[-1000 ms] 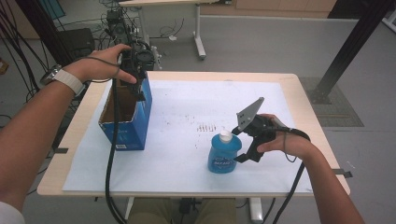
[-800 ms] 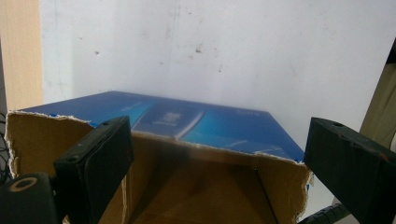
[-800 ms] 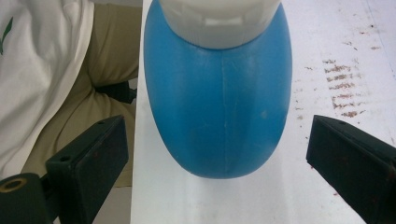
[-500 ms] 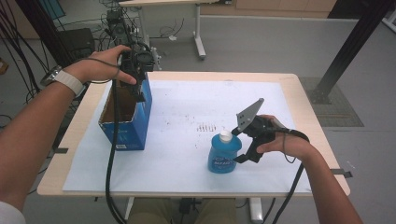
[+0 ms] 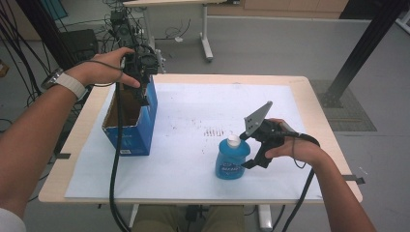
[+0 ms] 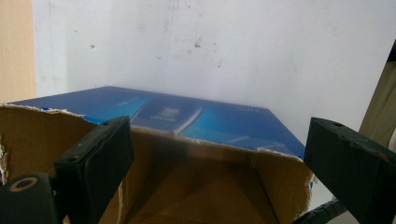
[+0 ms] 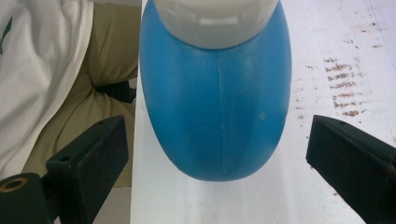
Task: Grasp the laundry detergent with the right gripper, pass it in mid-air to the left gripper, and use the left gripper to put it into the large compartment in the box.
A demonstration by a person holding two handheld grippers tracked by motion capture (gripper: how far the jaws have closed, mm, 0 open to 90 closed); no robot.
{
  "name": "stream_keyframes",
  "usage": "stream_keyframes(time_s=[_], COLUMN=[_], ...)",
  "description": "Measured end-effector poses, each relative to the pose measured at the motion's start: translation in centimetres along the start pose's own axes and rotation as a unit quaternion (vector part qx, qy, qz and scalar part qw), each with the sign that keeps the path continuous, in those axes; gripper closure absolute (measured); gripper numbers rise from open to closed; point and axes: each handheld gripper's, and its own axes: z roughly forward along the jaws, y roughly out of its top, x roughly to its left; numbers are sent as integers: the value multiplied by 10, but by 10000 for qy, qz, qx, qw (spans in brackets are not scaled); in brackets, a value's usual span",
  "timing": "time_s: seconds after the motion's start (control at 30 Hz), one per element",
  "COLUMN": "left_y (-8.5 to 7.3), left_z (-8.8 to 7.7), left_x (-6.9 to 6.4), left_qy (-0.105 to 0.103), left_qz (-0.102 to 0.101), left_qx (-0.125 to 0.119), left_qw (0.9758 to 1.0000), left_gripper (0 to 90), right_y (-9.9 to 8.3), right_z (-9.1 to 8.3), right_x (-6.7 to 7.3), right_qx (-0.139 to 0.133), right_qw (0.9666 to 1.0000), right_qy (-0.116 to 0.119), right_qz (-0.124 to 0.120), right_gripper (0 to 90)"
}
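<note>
I sit at the near edge of a pale wooden table (image 5: 314, 104) covered by a large white sheet (image 5: 193, 106), holding a two-jaw gripper in each hand. My left gripper (image 5: 141, 72) is at the far left of the table, held over the far end of an open blue cardboard box (image 5: 138, 133) that stands on the left part of the sheet. In the left gripper view my two black jaws are spread wide, one at each lower corner, with the box's torn brown rim and bare cardboard inside between and below them; the blue printed side of the box (image 6: 187, 116) runs away beyond the rim, and the jaws do not touch it as far as I can tell. My right gripper (image 5: 249, 150) is at the near right, just right of a blue bottle (image 5: 232, 157) with a white cap that stands upright on the sheet toward its near edge. In the right gripper view the bottle (image 7: 217, 107) stands between my jaws, which are spread wide with a clear gap on both sides, so nothing is gripped. A patch of small dark marks (image 5: 215, 131) lies on the sheet just beyond the bottle.
</note>
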Motion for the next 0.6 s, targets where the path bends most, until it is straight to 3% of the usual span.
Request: stream_keyframes(time_s=[0.6], left_y=[0], left_z=[1], left_x=[1], left_qy=[12], left_qz=[-6], left_qx=[-21], left_qw=[10000], left_gripper=[88], right_y=[0], right_z=[0], right_x=[-1], right_qx=[3], right_qw=[10000], right_qy=[9], right_qz=[-7], right_gripper=[57])
